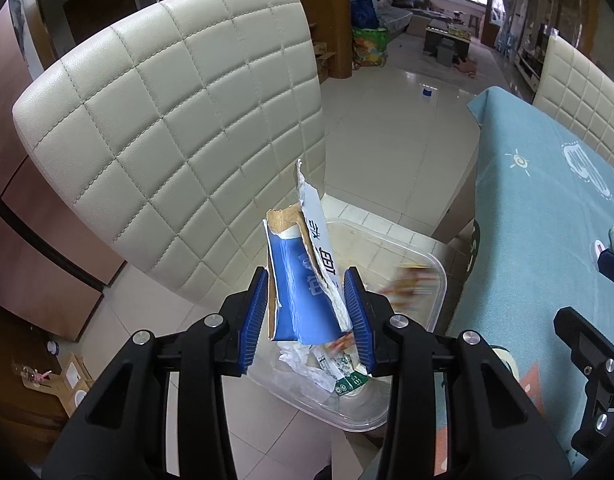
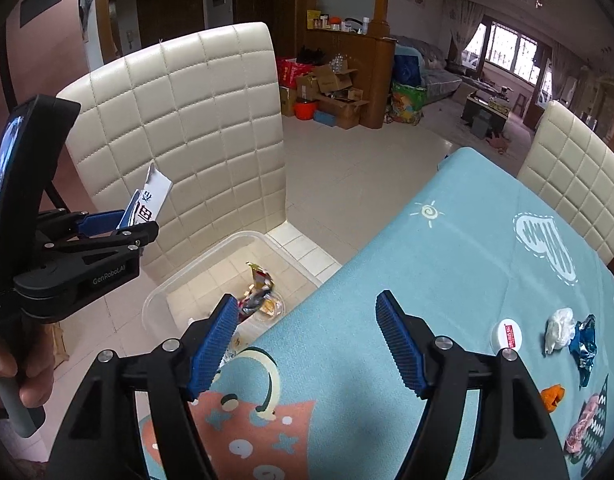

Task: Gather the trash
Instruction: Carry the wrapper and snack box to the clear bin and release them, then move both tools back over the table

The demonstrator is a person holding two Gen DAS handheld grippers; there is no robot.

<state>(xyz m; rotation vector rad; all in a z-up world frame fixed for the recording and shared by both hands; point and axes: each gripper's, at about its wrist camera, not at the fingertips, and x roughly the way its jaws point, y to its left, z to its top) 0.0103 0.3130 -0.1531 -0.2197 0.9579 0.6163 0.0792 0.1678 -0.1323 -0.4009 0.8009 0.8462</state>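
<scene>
My left gripper [image 1: 309,312] is shut on a torn blue and white carton piece [image 1: 303,280] and holds it above a clear plastic bin [image 1: 437,280] on the floor. The bin holds crumpled wrappers and paper [image 1: 331,368]. In the right wrist view the left gripper [image 2: 137,220] with the carton piece [image 2: 151,198] is at the left, above the bin [image 2: 159,292]. My right gripper [image 2: 307,340] is open and empty over the table's near edge. On the teal tablecloth [image 2: 447,264] lie a white lid [image 2: 507,334], a white wad [image 2: 559,328], a blue foil wrapper [image 2: 585,344], an orange scrap [image 2: 553,396] and a pink scrap [image 2: 585,424].
A cream quilted chair [image 1: 167,128] stands right behind the bin. A second cream chair [image 2: 575,176] stands at the table's far side. Tiled floor [image 2: 347,168] stretches back to cardboard boxes [image 2: 331,88] and a wooden cabinet.
</scene>
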